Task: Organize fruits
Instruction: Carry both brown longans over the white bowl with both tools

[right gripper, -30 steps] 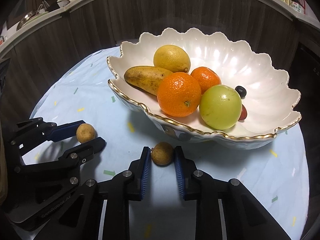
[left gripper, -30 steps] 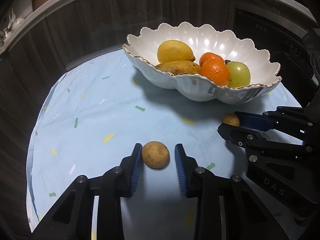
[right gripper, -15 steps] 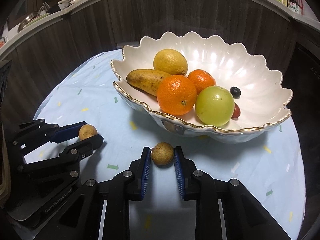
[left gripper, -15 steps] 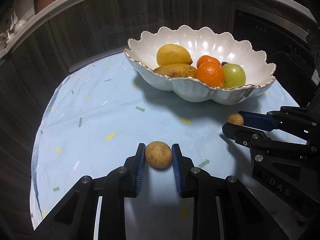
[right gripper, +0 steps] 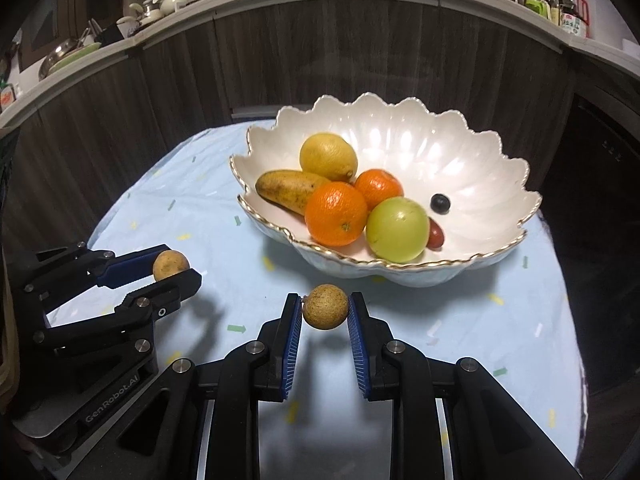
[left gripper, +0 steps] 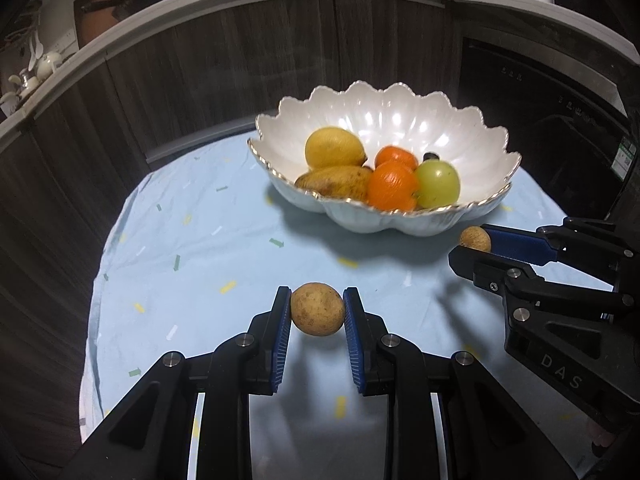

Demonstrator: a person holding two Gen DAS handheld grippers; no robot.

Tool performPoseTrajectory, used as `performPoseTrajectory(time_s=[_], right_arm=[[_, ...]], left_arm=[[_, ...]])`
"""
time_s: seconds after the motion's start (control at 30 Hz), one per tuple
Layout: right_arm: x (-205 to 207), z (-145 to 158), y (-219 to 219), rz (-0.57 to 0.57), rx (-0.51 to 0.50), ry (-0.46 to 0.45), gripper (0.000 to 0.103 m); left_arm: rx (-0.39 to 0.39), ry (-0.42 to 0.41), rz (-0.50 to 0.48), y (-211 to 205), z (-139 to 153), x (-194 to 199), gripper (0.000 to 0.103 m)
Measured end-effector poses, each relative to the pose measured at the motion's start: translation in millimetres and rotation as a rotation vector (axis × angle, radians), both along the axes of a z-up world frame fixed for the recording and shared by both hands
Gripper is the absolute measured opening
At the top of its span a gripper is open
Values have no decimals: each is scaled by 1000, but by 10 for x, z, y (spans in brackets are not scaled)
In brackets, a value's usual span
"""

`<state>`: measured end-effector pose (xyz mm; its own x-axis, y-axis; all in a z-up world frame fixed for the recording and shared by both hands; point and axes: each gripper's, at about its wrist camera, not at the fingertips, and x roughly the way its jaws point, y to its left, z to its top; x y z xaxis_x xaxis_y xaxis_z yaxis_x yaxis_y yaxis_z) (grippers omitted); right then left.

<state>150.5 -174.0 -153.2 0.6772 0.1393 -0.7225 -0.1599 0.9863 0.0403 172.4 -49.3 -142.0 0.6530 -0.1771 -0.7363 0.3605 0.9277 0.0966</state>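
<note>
Above tablecloth [left gripper: 192, 264], each hand-held gripper grips longan.

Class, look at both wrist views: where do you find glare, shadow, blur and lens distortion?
Left wrist view: bright glare patches on the bowl wall; the orange and green fruit look slightly smeared; the counter edge bows into an arc. Right wrist view: the same glare, sharper fruit; a dark shadow lies on the cloth under the bowl; corners go black.
</note>
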Motion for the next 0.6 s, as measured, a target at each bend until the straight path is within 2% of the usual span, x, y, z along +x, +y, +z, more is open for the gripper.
performPoseTrajectory(time_s=[0.6], right_arm=[[-234, 448, -170, -33, 15, -96, 25]], left_arm=[[-5, -96, -13, -146, 481, -178, 26]])
